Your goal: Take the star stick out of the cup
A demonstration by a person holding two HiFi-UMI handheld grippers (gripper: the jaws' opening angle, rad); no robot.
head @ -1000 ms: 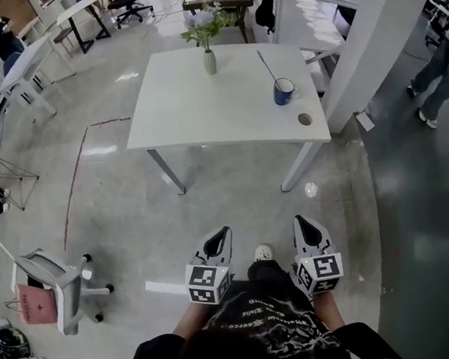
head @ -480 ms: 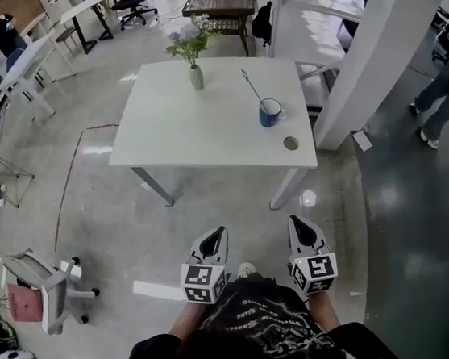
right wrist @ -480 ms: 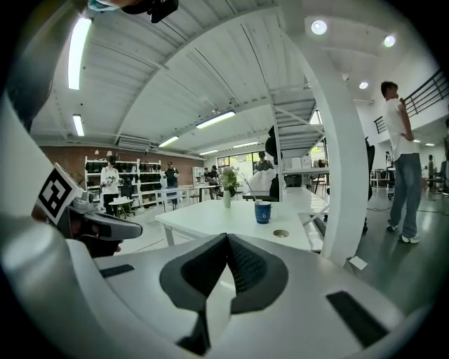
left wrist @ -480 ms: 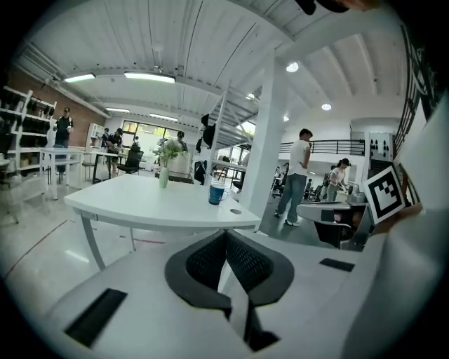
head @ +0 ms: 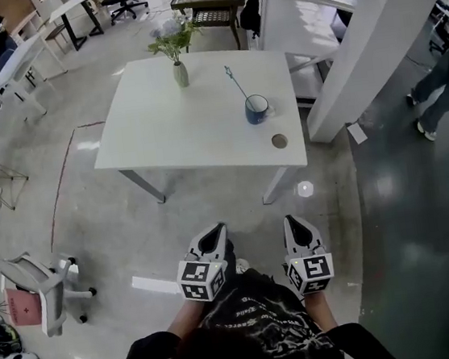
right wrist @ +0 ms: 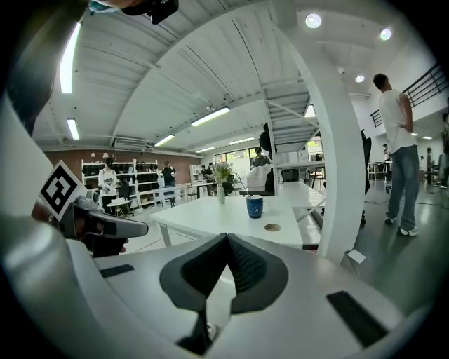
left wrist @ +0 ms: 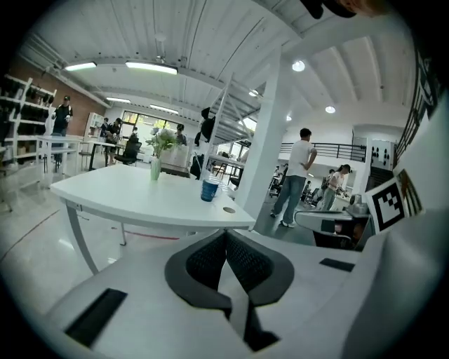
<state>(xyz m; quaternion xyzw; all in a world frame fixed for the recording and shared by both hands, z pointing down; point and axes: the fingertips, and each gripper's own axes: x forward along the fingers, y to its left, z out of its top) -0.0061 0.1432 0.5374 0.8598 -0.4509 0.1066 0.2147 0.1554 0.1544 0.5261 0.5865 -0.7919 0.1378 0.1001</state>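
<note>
The blue cup [head: 256, 110] stands on the right part of the white bench [head: 162, 137], in the upper middle of the head view. The star stick [head: 238, 88] sits in it, leaning toward the upper left. A flower vase [head: 181, 74] stands further left, and a small round disc [head: 279, 140] lies near the cup's lower right. At lower centre, well apart from the bench, the left gripper [head: 213, 234] and right gripper [head: 293, 225] each have their fingers pressed together on nothing.

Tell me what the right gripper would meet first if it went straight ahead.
Probably the near edge of the white table, by the round spot before the blue cup. Nothing stands between it and the shut right gripper; depth is unclear.
</note>
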